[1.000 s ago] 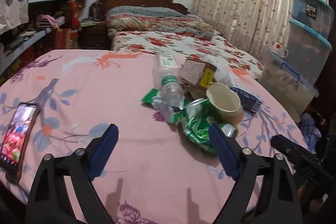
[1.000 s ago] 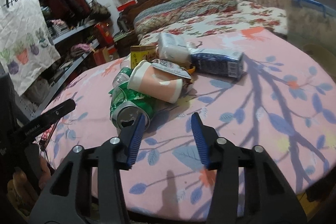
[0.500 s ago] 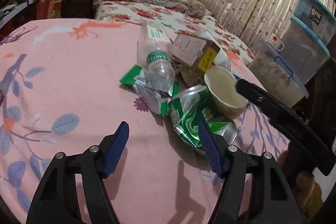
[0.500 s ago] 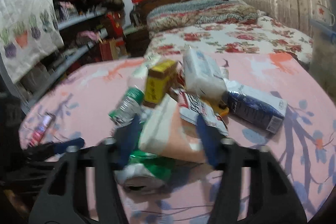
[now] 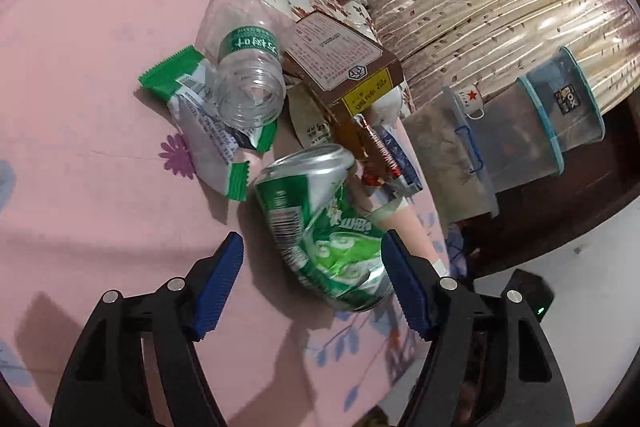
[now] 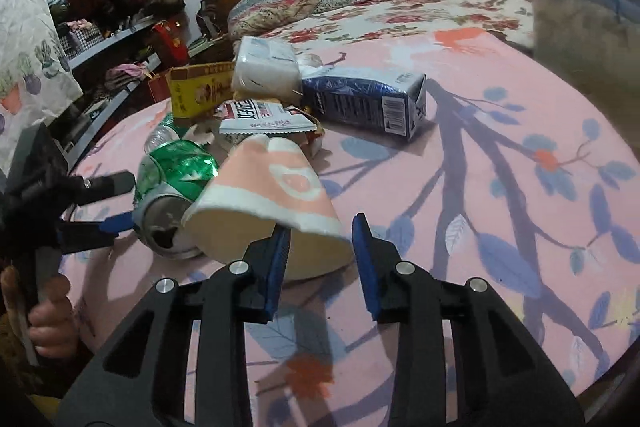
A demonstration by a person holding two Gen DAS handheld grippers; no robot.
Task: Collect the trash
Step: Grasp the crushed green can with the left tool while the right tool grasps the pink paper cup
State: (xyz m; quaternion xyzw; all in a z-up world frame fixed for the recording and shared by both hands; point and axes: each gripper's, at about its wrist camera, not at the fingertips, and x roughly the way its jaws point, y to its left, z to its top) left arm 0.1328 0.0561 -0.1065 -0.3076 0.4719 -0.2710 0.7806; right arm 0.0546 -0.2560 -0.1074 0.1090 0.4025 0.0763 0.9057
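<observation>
A: What crowds the crushed green can?

B: A green-and-white wrapper and a clear bottle lie beyond it, a brown box behind, and a pink paper cup touches its side. All sit on the pink cloth.

A: And the tongs?

B: The left gripper stands open astride the can's near end, pads apart from it. The right gripper has been closing around the cup's rim; whether the pads press I cannot tell.

A: Free room?

B: Bare cloth lies left of the pile; the cloth's edge drops off just right of the can, toward stacked plastic bins.

A: Any writing?

B: Small print on the box and a barcode on the blue carton; none of it is legible.
</observation>
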